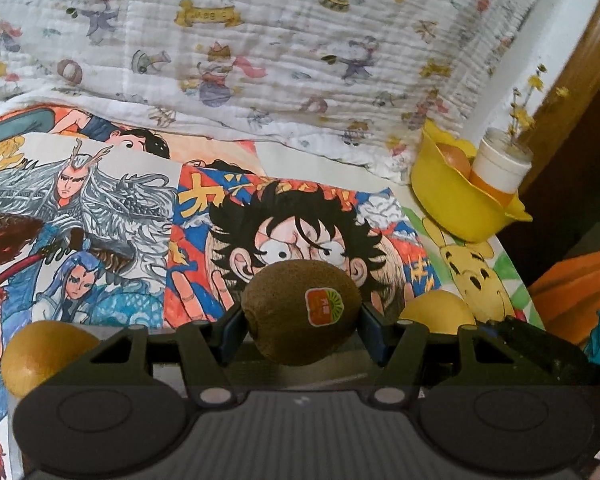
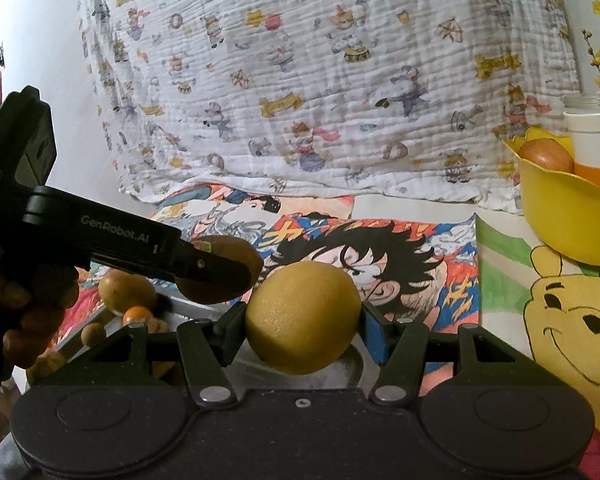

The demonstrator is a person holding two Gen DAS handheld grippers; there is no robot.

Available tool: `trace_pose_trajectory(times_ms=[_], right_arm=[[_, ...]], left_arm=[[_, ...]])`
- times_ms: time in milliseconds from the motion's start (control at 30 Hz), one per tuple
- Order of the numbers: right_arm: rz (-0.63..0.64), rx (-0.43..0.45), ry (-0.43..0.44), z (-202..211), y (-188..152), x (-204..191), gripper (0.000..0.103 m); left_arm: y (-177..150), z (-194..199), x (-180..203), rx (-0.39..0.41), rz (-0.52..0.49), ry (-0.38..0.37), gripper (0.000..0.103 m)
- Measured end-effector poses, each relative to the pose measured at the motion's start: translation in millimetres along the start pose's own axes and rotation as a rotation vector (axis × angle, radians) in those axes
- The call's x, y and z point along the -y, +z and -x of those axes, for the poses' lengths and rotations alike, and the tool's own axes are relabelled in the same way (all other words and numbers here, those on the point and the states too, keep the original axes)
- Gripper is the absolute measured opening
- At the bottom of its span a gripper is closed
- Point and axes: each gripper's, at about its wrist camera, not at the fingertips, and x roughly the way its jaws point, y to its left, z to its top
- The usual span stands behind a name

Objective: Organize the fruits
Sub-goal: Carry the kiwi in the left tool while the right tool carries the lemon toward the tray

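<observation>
My left gripper (image 1: 302, 314) is shut on a brown kiwi (image 1: 296, 320) with an orange sticker, held above the table. My right gripper (image 2: 303, 320) is shut on a yellow lemon (image 2: 303, 318). In the right wrist view the left gripper (image 2: 216, 268) shows at the left with the kiwi (image 2: 228, 252) in it. The lemon also shows in the left wrist view (image 1: 436, 312), right of the kiwi. A yellow bowl (image 1: 456, 204) at the far right holds an orange-red fruit (image 1: 456, 160); it also shows in the right wrist view (image 2: 560, 216).
A metal tray (image 2: 100, 332) at the lower left holds several fruits, among them a yellow-brown one (image 2: 126, 290) and a small orange (image 2: 138, 316). Another yellow fruit (image 1: 44, 354) lies lower left. A white cup (image 1: 500, 164) with yellow flowers stands by the bowl. Cartoon posters (image 1: 300, 208) cover the table; a printed cloth (image 1: 260, 40) hangs behind.
</observation>
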Motion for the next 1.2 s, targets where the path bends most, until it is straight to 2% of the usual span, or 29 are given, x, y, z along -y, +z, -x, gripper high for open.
trace_pose_trajectory(times_ms=[433,1200], right_arm=[[0.002,-0.027,-0.020,15.4,-16.2,-8.8,0.061],[0.141,-0.118,-0.032,10.7,-28.0,-22.4,0.061]], left_arm=[[-15.3,8.9,1.9,-0.013,-0.081,-0.010,0.064],[-24.0,-3.1,1.7,-0.078,-0.341,0.015,0.064]])
